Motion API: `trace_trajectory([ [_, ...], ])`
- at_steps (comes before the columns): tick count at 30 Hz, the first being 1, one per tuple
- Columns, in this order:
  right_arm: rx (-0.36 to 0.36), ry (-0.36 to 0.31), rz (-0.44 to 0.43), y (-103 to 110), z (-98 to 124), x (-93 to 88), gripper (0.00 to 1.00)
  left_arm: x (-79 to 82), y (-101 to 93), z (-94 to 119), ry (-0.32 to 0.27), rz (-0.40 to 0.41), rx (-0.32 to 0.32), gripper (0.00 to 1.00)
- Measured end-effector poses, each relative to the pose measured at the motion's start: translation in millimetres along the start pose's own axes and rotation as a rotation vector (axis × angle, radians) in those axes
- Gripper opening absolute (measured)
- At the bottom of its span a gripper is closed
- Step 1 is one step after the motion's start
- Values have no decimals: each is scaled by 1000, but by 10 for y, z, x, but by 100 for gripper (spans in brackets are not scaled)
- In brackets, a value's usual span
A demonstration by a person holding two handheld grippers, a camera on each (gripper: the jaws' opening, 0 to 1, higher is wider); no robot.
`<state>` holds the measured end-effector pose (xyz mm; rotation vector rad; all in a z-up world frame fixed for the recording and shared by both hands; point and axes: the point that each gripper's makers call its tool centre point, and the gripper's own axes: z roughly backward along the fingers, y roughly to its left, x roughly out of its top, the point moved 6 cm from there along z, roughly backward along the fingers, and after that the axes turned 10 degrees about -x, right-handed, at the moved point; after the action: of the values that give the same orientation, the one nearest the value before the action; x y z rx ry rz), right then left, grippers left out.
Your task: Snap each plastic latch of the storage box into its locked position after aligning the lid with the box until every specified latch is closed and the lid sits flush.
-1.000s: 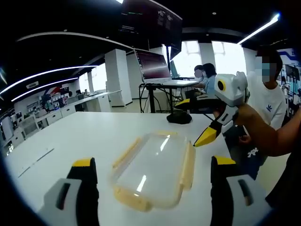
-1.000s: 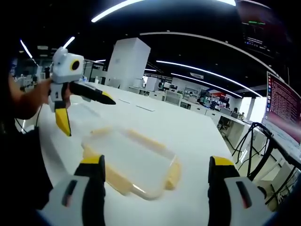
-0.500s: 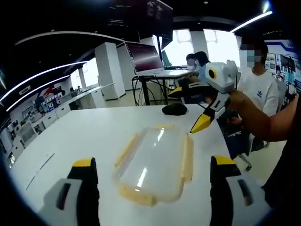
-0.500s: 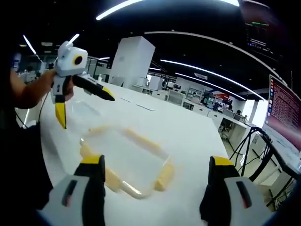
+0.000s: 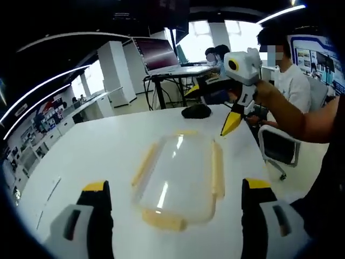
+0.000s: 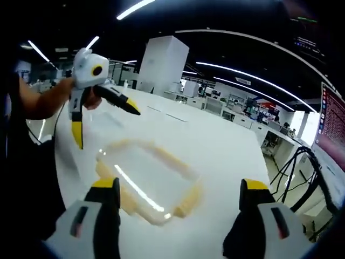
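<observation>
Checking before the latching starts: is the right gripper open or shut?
Open. In the left gripper view the right gripper hangs above the box, its yellow-tipped jaws spread wide apart, holding nothing.

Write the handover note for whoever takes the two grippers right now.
Left gripper: open, holding nothing, raised above the table.
Right gripper: open, holding nothing, raised beyond the box's far end.
Storage box: on the white table, clear lid on, yellow latches along its sides.
Done: lid appears placed; whether any latch is snapped cannot be told.
Left: check and press every latch shut.
</observation>
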<state>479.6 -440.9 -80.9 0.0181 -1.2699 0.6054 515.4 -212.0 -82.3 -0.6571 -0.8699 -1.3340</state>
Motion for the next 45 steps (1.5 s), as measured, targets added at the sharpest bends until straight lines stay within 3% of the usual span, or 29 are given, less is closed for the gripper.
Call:
trace_trajectory([
  [7, 21, 14, 45, -117, 14, 78, 91, 50, 47, -13, 30, -11, -10, 99],
  [14, 90, 68, 119, -118, -22, 101, 89, 81, 84, 34, 69, -56, -25, 100],
  [18, 106, 89, 141, -229, -73, 143, 85, 88, 159, 62, 90, -69, -24, 100],
  [24, 95, 113, 166, -382, -82, 208, 85, 140, 209, 132, 102, -78, -29, 100],
  [33, 91, 127, 210, -395, -73, 274, 85, 174, 239, 118, 101, -76, -18, 99],
  [36, 98, 131, 225, -396, -86, 272, 84, 169, 276, 123, 113, -68, 18, 99],
  [40, 191, 140, 391, -403, -167, 183, 83, 144, 242, 129, 149, -66, -6, 97],
  [42, 257, 149, 459, -345, -184, 139, 83, 168, 280, 132, 167, -78, 19, 99],
  [43, 280, 154, 466, -322, -193, 132, 83, 188, 317, 142, 181, -95, 41, 98],
  [45, 285, 157, 460, -329, -230, 156, 83, 225, 315, 143, 192, -82, 13, 94],
])
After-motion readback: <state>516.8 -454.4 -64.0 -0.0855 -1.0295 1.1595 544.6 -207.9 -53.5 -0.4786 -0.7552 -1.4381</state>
